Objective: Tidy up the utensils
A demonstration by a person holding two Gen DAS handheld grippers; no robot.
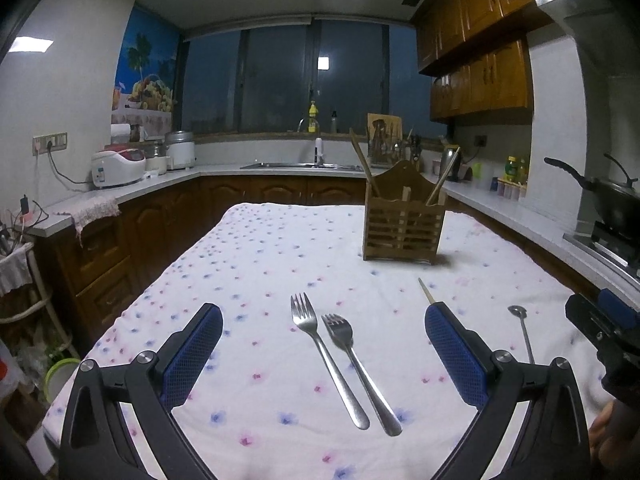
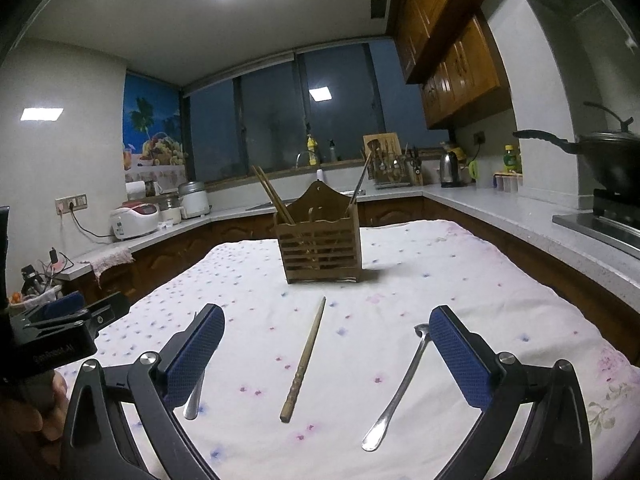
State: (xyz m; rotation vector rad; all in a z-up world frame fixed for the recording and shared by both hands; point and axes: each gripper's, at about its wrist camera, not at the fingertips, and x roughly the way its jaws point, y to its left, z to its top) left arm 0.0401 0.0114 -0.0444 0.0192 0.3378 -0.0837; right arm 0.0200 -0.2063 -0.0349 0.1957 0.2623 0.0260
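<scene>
Two steel forks (image 1: 334, 360) lie side by side on the flowered cloth, right between the fingers of my open left gripper (image 1: 322, 318), which hovers above them holding nothing. A wooden slatted utensil holder (image 1: 404, 216) stands farther back with chopsticks leaning in it. In the right wrist view a single wooden chopstick (image 2: 304, 360) lies between the fingers of my open right gripper (image 2: 326, 320). A steel spoon (image 2: 396, 392) rests by its right finger, partly hidden at the bowl. The holder (image 2: 320, 240) stands straight ahead.
The table under the white flowered cloth (image 1: 260, 264) drops off at left and right. Kitchen counters surround it, with a rice cooker (image 1: 118, 166), a sink (image 1: 304, 166) and a wok (image 1: 616, 196) on the stove at right. A fork handle (image 2: 196, 396) shows behind the right gripper's left finger.
</scene>
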